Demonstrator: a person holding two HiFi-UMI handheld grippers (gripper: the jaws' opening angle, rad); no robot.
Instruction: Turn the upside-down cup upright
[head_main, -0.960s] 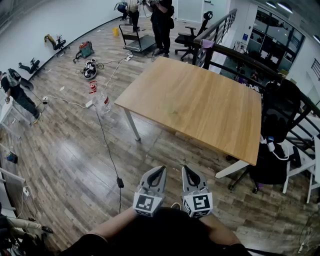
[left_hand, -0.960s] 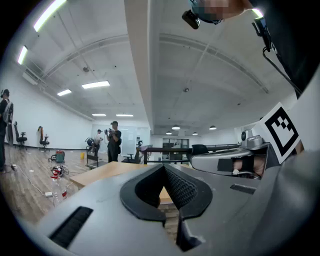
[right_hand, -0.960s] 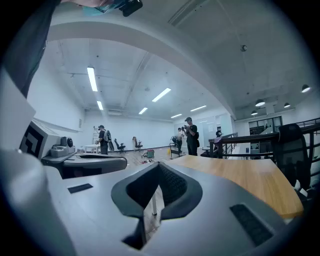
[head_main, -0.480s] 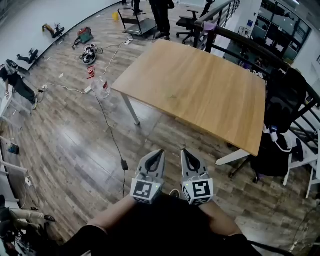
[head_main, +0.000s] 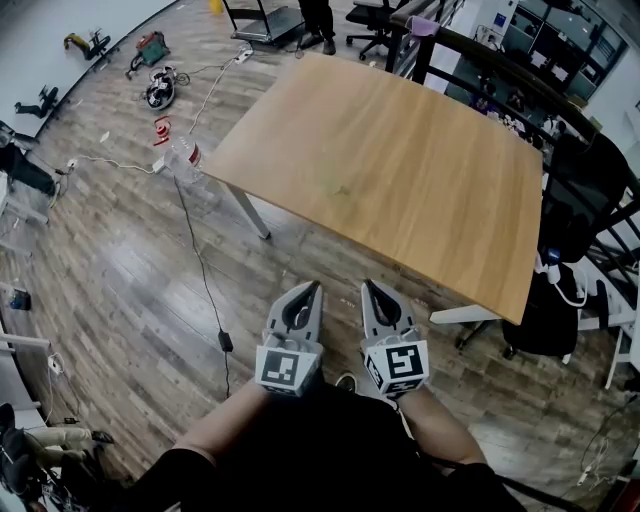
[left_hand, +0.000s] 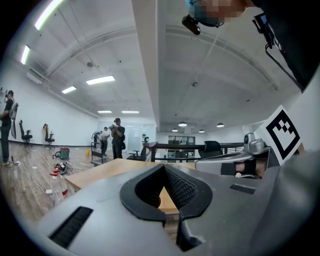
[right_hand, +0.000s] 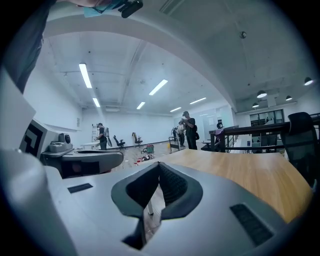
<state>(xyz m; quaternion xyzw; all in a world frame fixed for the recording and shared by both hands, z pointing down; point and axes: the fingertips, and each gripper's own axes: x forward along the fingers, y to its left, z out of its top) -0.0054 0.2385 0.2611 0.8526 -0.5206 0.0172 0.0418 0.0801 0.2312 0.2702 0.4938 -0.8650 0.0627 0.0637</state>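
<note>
The left gripper (head_main: 306, 290) had its jaws pressed together with nothing between them, and the right gripper (head_main: 374, 290) just beside it was likewise closed and empty. Both were held low and close to the person's body, pointing forward. Directly below them lay plank floor (head_main: 120, 260), with a black cable (head_main: 203, 285) trailing off to the left gripper's outer side toward a plastic bottle (head_main: 184, 154). Ahead of both grippers, still apart from them, stood a wooden table (head_main: 420, 150), and past the right gripper's outer side an office chair (head_main: 575, 200). No cup showed on the tabletop or anywhere else in any view, so its place could not be told. The step in hand looked like the approach, before any grasp. The next move probably called for closing on the table, finding the cup, and spreading one gripper's jaws to take it.
</note>
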